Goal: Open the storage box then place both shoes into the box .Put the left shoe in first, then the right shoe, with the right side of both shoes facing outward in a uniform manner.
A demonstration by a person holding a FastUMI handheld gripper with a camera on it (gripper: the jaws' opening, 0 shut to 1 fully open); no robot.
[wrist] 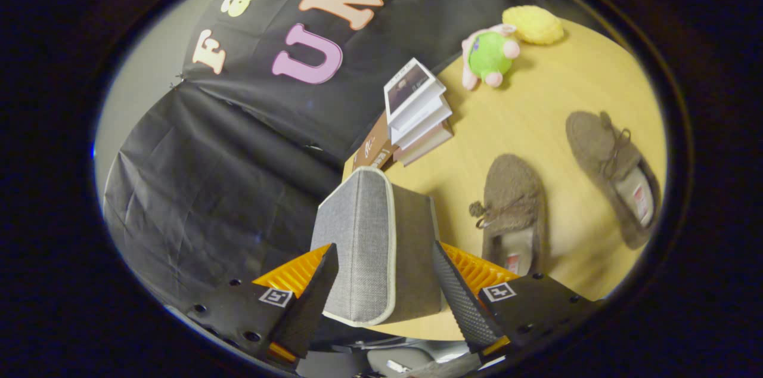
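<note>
Gripper [384, 282] fingers are sitting spread either side of the grey storage box [372, 247], not pressing it. Beyond, two brown shoes [512, 205] [614, 175] are lying on the wooden table [536, 127], near stacked books [417, 112].

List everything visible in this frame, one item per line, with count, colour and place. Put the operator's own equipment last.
storage box: 1, grey fabric with pale trim, lid shut, between the fingers at the table's edge
shoes: 2, brown fuzzy with laces, on the table beyond the box, apart from each other
books: 1 stack, white and brown, beyond the box near the wall
plush toy: 1, green and pink, far side of the table
yellow toy: 1, yellow, beside the plush toy
table: 1, light wood
gripper: 1, fingers flanking the box; grip contact unclear
</note>
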